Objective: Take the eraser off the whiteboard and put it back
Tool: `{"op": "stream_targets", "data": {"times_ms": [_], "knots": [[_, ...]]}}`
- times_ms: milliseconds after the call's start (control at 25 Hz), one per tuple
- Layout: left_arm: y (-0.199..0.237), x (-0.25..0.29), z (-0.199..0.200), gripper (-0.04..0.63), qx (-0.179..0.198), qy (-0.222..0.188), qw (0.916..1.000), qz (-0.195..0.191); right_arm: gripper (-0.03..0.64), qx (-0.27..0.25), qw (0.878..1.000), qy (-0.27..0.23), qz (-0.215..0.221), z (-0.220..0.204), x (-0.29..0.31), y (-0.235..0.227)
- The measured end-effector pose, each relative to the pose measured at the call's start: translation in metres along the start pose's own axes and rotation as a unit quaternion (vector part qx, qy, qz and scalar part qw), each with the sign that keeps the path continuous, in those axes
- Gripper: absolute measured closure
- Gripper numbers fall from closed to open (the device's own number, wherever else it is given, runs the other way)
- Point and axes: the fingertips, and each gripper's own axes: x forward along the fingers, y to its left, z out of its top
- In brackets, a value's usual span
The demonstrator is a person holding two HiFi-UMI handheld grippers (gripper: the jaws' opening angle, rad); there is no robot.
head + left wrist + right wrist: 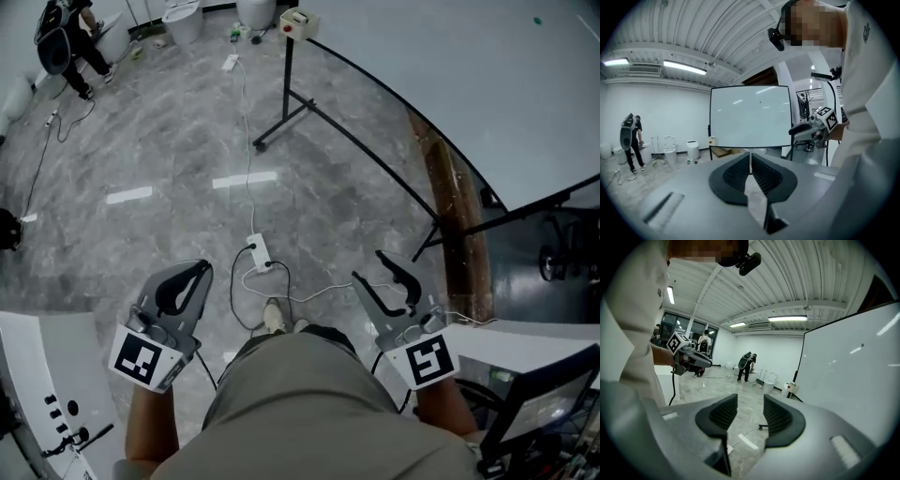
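The whiteboard [487, 84] stands on a black frame at the upper right, well ahead of both grippers; it also shows as the whiteboard [750, 115] and the whiteboard [853, 366]. A small green spot [537, 20] sits on its face, too small to identify. No eraser can be made out. My left gripper [202, 270] is held low at the left, its jaws shut with nothing in them [750, 157]. My right gripper [370, 267] is held low at the right, jaws open and empty [750, 399]. Both point over the floor toward the board.
A white power strip [260, 253] with cables lies on the marble floor just ahead. A white box with a red button [298, 22] sits on the stand's post. Wooden boards [450, 206] lie under the whiteboard. A person [66, 42] stands far left. A monitor [553, 403] is at lower right.
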Motion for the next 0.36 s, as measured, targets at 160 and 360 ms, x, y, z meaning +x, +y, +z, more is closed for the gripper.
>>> {"op": "stream_targets", "data": {"times_ms": [160, 360], "knots": [[0.005, -0.017, 0.022, 0.574, 0.019, 0.014, 0.9988, 0.042, 0.439, 0.004, 1.0, 0.002, 0.008, -0.005, -0.022, -0.019], [-0.008, -0.03, 0.04, 0.574, 0.026, 0.03, 0.9971, 0.064, 0.439, -0.003, 1.0, -0.002, 0.001, -0.019, -0.048, -0.049]]}}
